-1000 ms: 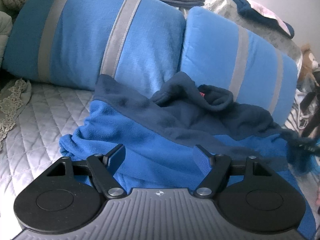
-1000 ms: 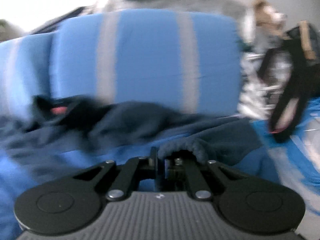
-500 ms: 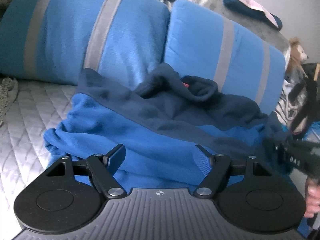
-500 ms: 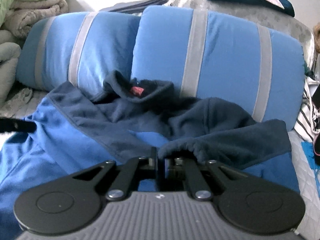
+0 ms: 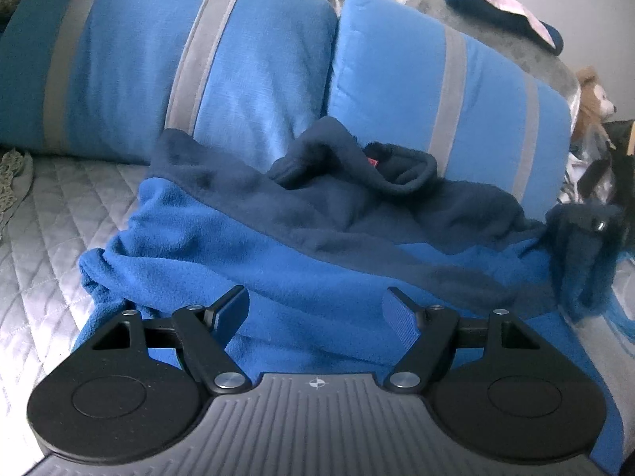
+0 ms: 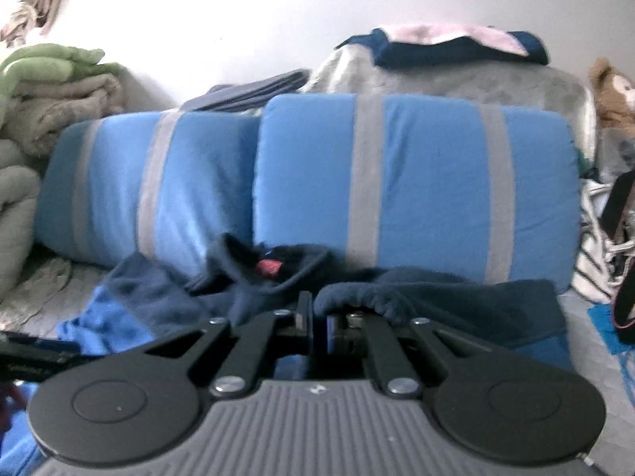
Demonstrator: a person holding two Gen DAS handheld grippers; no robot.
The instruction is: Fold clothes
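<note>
Fleece jacket (image 5: 301, 277), two-tone: bright blue body, navy yoke and collar, small red tag inside the collar. Lies crumpled on a grey quilted bed (image 5: 51, 214), its collar end up against two pillows.

Pillows: left pillow (image 5: 166, 59) and right pillow (image 5: 448, 91), both blue with grey stripes, propped side by side at the head of the bed.

Left gripper (image 5: 315, 309): jaws spread wide, hovering just above the blue part of the jacket; nothing pinched between them.

Right gripper (image 6: 319, 319): jaws clenched on a fold of the jacket's navy edge (image 6: 357, 297), which bulges over the right finger. In the left wrist view this edge is lifted at the jacket's far right side, blurred.

Background items: folded dark garment (image 6: 254, 87) behind the pillows; grey plush mound with a navy and pink cloth (image 6: 456, 43) on top; stuffed toy (image 6: 613, 91) at far right; stack of green and beige blankets (image 6: 51, 91) at far left.
</note>
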